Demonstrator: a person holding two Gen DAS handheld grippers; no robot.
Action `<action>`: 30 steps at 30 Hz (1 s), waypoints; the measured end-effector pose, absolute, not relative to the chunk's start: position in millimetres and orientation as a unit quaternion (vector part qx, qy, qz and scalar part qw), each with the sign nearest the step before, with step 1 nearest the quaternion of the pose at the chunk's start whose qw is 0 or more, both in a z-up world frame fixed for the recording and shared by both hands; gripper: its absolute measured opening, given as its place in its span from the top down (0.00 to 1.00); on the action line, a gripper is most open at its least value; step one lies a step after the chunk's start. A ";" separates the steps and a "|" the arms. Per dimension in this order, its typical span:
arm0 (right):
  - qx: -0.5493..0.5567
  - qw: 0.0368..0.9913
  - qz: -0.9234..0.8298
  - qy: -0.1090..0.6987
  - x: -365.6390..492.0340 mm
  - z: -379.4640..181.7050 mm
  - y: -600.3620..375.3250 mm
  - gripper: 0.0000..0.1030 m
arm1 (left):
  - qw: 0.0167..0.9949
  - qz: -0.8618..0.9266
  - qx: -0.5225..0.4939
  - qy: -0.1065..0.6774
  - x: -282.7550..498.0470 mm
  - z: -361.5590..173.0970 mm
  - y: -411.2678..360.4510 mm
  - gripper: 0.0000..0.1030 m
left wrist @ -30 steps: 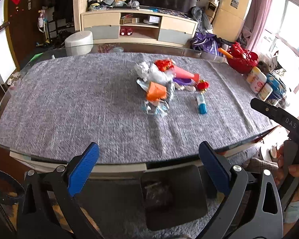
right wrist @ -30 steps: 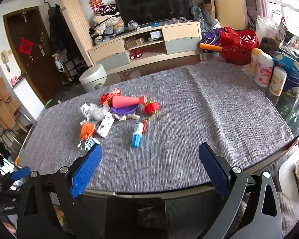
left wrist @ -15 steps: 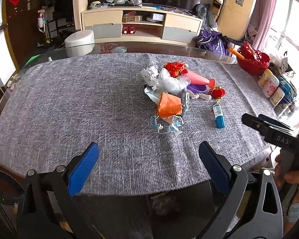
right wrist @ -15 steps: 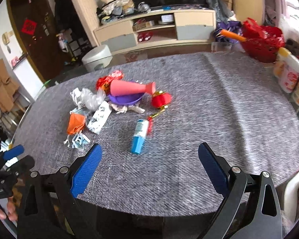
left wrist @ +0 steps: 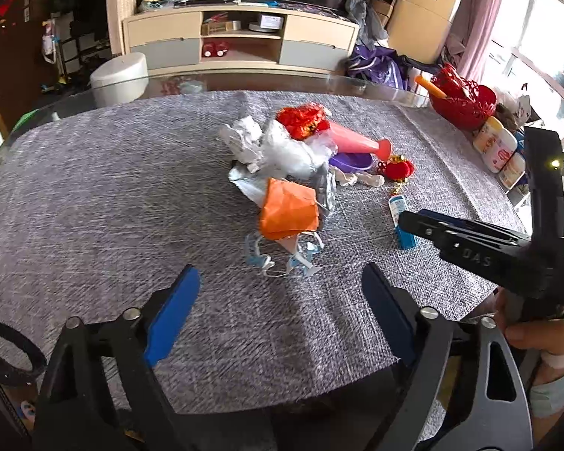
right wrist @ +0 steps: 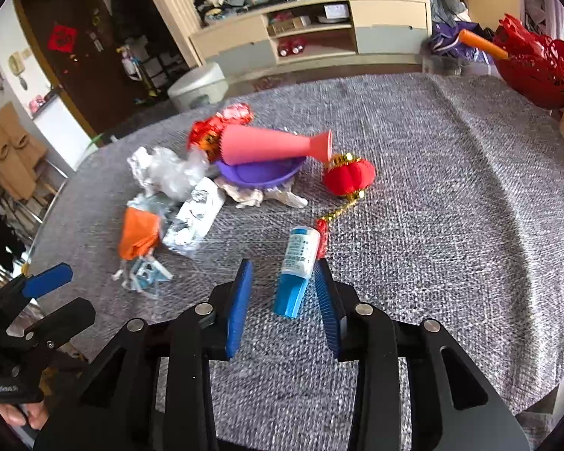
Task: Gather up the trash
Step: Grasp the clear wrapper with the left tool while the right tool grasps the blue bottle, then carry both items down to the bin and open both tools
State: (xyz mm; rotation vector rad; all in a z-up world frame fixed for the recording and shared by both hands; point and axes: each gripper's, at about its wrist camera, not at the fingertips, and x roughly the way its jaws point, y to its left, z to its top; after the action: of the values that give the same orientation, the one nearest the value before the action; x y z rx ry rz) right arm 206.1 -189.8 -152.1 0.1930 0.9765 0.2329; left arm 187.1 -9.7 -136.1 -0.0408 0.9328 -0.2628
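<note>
A trash pile lies mid-table on the grey cloth (left wrist: pixel 94 195): an orange wrapper (left wrist: pixel 287 208), crumpled clear plastic (left wrist: pixel 282 150), a silver foil pack (right wrist: pixel 195 218) and torn blue-white scraps (left wrist: pixel 282 257). My left gripper (left wrist: pixel 278 300) is open and empty, just short of the scraps. My right gripper (right wrist: pixel 284 282) is half closed around the blue end of a white-and-blue tube (right wrist: pixel 297 263), its fingers on either side with gaps showing. The right gripper's fingers also show in the left wrist view (left wrist: pixel 451 231).
A pink cone (right wrist: pixel 274 146), a purple dish (right wrist: pixel 259 173) and a red lantern ornament (right wrist: pixel 347 178) lie beside the pile. A red basket (left wrist: pixel 462 97) and bottles (left wrist: pixel 500 148) stand at the right edge. A TV cabinet (left wrist: pixel 240 41) and a white stool (left wrist: pixel 118 79) stand beyond.
Both grippers have moved forward over the table toward the pile. The right gripper's jaws have narrowed from wide open and now straddle the tube.
</note>
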 end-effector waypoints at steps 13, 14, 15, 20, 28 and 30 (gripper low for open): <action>0.081 0.872 0.108 0.470 209.1 -162.1 -188.1 0.79 | 0.867 -0.134 -0.021 0.479 217.8 -176.6 -19.1 0.63; 0.083 0.871 0.109 0.472 208.7 -162.0 -189.1 0.79 | 0.868 -0.134 -0.020 0.477 218.1 -176.7 -19.5 0.66; 0.083 0.870 0.109 0.473 207.0 -161.4 -190.0 0.79 | 0.868 -0.136 -0.020 0.477 217.8 -176.9 -19.8 0.72; 0.085 0.870 0.109 0.473 195.3 -155.2 -196.9 0.80 | 0.866 -0.151 -0.025 0.475 212.2 -173.5 -22.2 0.85; 0.088 0.871 0.115 0.469 163.4 -140.5 -200.0 0.80 | 0.867 -0.157 -0.024 0.472 179.7 -160.8 -18.5 0.89; 0.088 0.873 0.116 0.465 155.9 -134.9 -200.4 0.80 | 0.869 -0.157 -0.022 0.470 169.7 -155.0 -17.2 0.89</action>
State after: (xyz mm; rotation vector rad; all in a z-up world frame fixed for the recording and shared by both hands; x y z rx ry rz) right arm 155.9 -200.4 -134.9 0.1841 0.9722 0.2429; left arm 169.7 -17.2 -155.0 -0.0461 0.9829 -0.3277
